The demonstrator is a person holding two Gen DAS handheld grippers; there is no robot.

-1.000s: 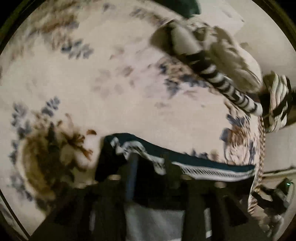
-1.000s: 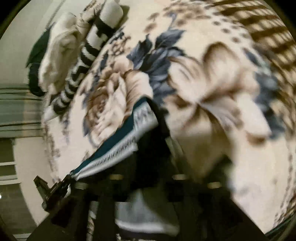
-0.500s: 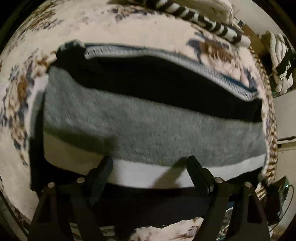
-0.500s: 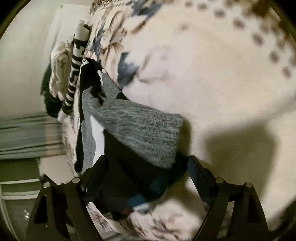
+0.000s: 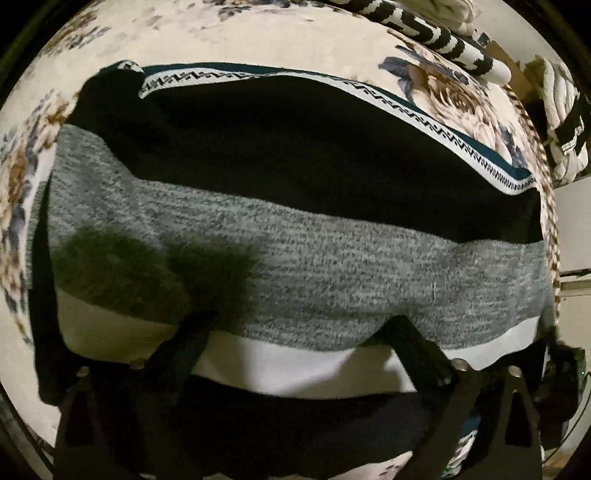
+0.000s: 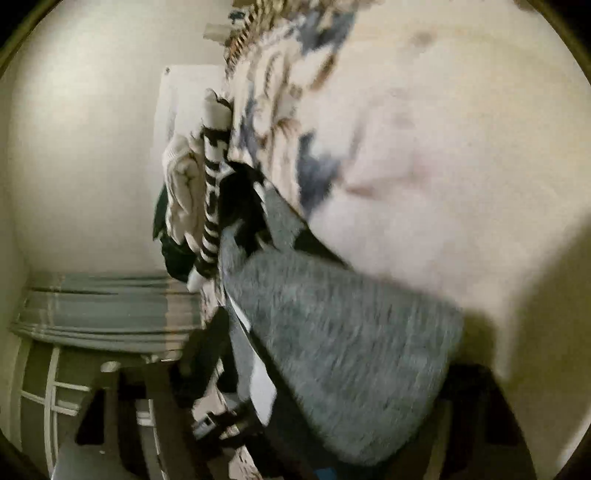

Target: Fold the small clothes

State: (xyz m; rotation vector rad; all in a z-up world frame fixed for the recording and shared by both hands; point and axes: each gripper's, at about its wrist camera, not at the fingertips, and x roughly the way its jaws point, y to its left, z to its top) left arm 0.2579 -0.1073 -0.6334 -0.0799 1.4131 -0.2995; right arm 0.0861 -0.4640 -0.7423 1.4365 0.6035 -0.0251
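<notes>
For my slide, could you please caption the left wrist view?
Open left hand-held gripper over a black, grey and white striped garment spread on a floral blanket.

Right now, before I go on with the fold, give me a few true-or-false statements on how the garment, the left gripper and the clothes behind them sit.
1. The striped garment lies spread on the floral blanket. True.
2. The left gripper is shut on the garment's edge. False: its fingers stand apart over the white band.
3. The trim with the zigzag pattern runs along the garment's far edge. True.
4. A black-and-white striped piece lies beyond the garment. True.
5. The garment is plain red. False: it has black, grey and white bands.
6. The right wrist view is sharp. False: it is blurred.
</notes>
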